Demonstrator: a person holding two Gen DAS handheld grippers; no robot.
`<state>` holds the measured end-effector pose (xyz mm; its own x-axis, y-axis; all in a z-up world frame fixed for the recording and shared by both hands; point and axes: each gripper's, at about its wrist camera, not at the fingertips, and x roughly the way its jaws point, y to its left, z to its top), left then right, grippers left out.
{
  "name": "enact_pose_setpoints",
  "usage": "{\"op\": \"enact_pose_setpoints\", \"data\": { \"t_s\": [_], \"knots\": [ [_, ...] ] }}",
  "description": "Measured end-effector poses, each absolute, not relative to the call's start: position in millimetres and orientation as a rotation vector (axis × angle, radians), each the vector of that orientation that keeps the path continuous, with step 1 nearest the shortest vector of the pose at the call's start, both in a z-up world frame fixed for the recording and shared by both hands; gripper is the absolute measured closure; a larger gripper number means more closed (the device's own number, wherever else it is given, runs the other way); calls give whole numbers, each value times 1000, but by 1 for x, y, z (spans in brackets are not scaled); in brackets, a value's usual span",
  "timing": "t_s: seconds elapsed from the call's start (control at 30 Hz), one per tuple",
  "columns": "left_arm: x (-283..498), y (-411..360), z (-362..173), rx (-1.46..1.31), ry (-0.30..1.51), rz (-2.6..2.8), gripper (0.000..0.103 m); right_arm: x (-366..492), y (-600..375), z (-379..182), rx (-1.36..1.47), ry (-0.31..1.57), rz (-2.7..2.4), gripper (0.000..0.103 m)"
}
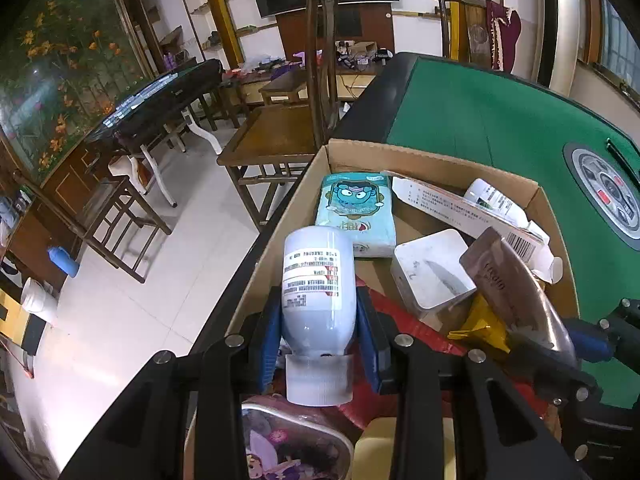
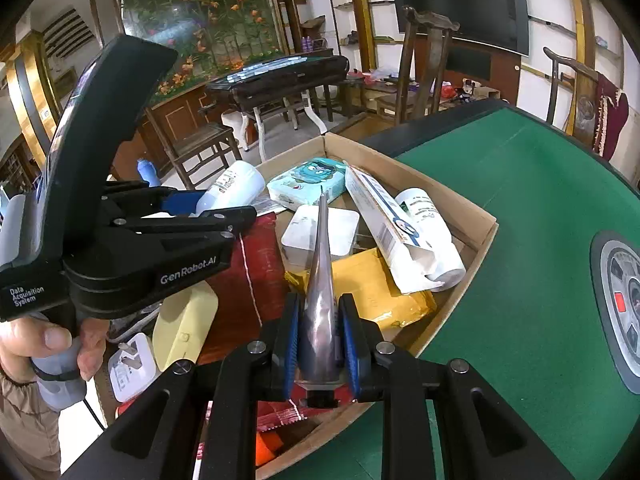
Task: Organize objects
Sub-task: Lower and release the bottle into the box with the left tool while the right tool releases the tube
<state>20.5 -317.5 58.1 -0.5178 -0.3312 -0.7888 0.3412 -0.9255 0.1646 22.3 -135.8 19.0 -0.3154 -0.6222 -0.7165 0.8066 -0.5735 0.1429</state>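
Two tools work over one cardboard box (image 1: 432, 156), which sits on the green felt surface (image 1: 500, 120) at its dark-rimmed edge and is crowded with packaged goods. Largest inside it are a red packet (image 2: 256, 276) lying flat along the near side and a long white carton (image 2: 384, 224) with a barcode, propped at a slant across the far corner. Under that carton lies a second white bottle (image 2: 430, 224); beside it a yellow padded envelope (image 2: 376, 292) rests on the bottom. A teal tissue pack (image 1: 354, 212) with a cartoon face lies flat against the far wall, and a small white square box (image 1: 430, 272) sits near the middle.

The left tool (image 1: 318, 320) has its blue pads pinching a white labelled bottle (image 1: 318, 280) by the shoulder. The bottle points away from the tool, its ribbed cap toward the camera, above the box's near-left corner.

The right tool (image 2: 320, 344) is pressed together on a silvery-brown cosmetic tube (image 2: 320, 300), gripped near its cap end. The flat crimped end reaches forward over the white square box and the envelope.

A hand (image 2: 60, 340) grips the left tool's handle.
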Motion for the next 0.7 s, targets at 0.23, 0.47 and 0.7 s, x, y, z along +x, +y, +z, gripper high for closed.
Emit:
{"op": "enact_pose_setpoints", "data": {
  "t_s": [0.23,0.47,0.7],
  "knots": [
    [14,-318,53,1299,3,-2425,69,20,-135,18,950,294,-1994,81],
    [13,-318,54,1297,6,-2415,65,19,-131,19,952,276,-1991,80],
    [19,-316,58,1272,42,-2452,42,17,-128,21,948,241,-1987,74]
  ]
}}
